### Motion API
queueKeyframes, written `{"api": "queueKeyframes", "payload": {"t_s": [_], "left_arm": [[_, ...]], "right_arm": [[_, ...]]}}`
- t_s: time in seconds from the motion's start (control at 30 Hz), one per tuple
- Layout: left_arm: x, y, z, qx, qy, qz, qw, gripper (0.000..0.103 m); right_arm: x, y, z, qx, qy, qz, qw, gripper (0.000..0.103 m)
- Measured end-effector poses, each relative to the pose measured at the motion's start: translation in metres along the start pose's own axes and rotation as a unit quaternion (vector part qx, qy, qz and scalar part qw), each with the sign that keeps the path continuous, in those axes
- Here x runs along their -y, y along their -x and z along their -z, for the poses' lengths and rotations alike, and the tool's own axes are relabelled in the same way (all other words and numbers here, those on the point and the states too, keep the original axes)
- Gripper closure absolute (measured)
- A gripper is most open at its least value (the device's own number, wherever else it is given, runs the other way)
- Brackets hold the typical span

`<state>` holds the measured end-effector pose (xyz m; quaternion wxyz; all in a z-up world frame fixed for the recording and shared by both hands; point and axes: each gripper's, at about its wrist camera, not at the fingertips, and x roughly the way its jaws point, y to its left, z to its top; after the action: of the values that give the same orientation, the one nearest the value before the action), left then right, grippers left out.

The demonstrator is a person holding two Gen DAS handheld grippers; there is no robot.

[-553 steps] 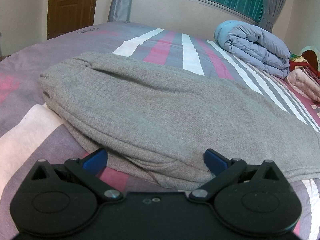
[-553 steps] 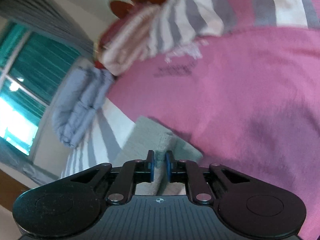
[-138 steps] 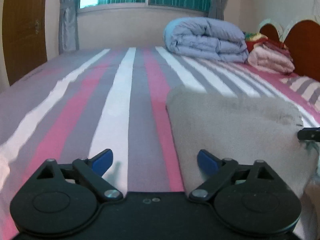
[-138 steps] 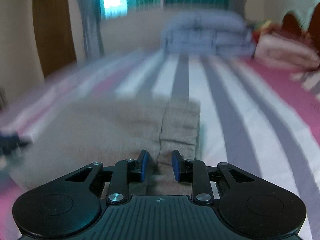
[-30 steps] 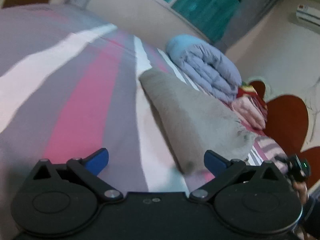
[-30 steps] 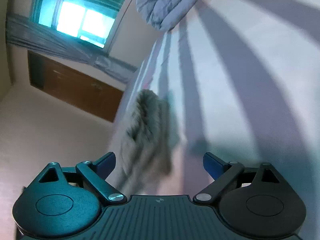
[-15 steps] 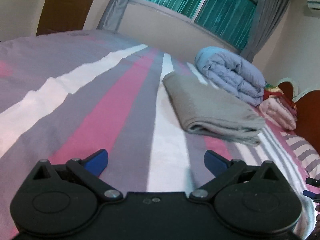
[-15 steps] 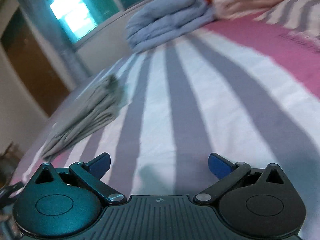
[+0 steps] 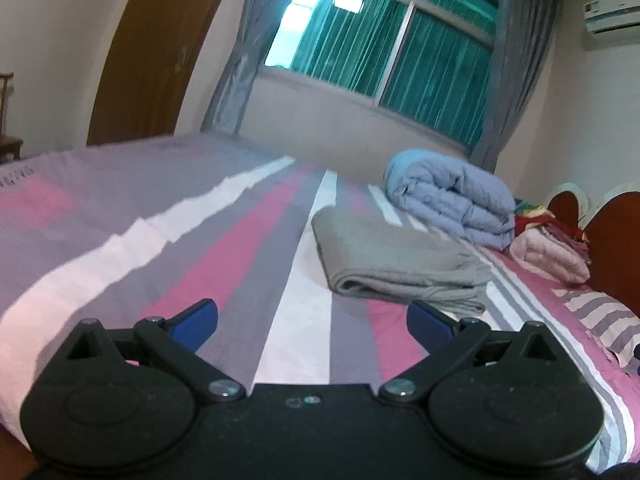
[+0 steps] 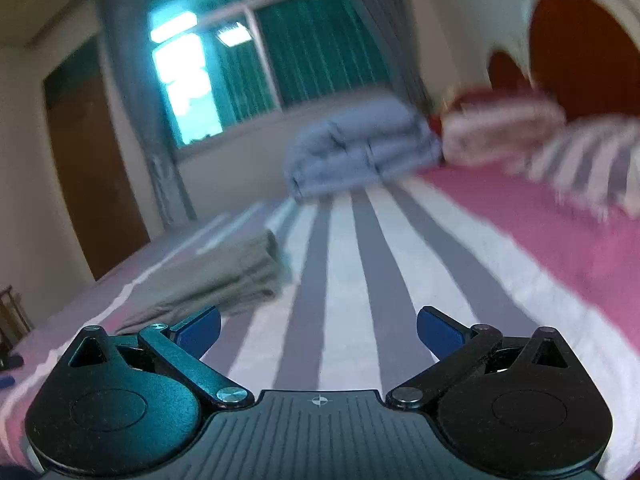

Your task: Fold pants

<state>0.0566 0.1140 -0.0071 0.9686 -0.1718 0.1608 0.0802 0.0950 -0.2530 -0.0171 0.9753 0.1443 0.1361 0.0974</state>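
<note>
Our left gripper (image 9: 312, 322) stands with its jaws wide apart and nothing between them, and our right gripper (image 10: 318, 330) is just as wide and just as empty. We take the folded grey pants (image 9: 394, 264) as our landmark: they lie as a compact stack on the striped bedsheet (image 9: 168, 248), ahead of both grippers and clear of both, touched by neither.

Largest first, the risks as we judge them. The bedsheet under the pants is soft and loose, so leaning on the mattress near the pants could tip the stack or slide its layers. The rolled blue duvet (image 9: 452, 196) sits just behind the pants, with pink folded bedding (image 9: 548, 254) farther off by the headboard (image 9: 612, 240); if that roll slumped it could push the pants out of shape. On the pants themselves, the open layered edge facing us looks loose, and a fingertip (image 10: 200, 328) of the right gripper, which looks nearest that edge, could catch and unfold it if it swept across.

Against the earlier frames: eighteen seconds back the pants lay long across the sheet with our right gripper clamped on cloth. Since then the pants have become a short bundle and both grippers have pulled away from them.
</note>
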Motion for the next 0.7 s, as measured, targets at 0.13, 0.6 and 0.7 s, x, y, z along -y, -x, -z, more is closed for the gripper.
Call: {"api": "queueKeyframes", "payload": {"t_s": [0.13,0.6,0.7], "left_arm": [[0.008,0.026,0.003,0.017,-0.004,0.005,0.9998,0.007],[0.065,0.090,0.025,0.052,-0.078,0.035,0.9950,0.007],[0.078,0.085,0.031,0.044,-0.099,0.040,0.9933,0.007]], "right_arm": [[-0.022,0.021,0.006,0.006,0.023,-0.017,1.000,0.000],[-0.088,0.060,0.026,-0.003,0.071,-0.073,0.995,0.000],[-0.108,0.069,0.035,0.000,0.081,-0.080,0.993,0.000]]}}
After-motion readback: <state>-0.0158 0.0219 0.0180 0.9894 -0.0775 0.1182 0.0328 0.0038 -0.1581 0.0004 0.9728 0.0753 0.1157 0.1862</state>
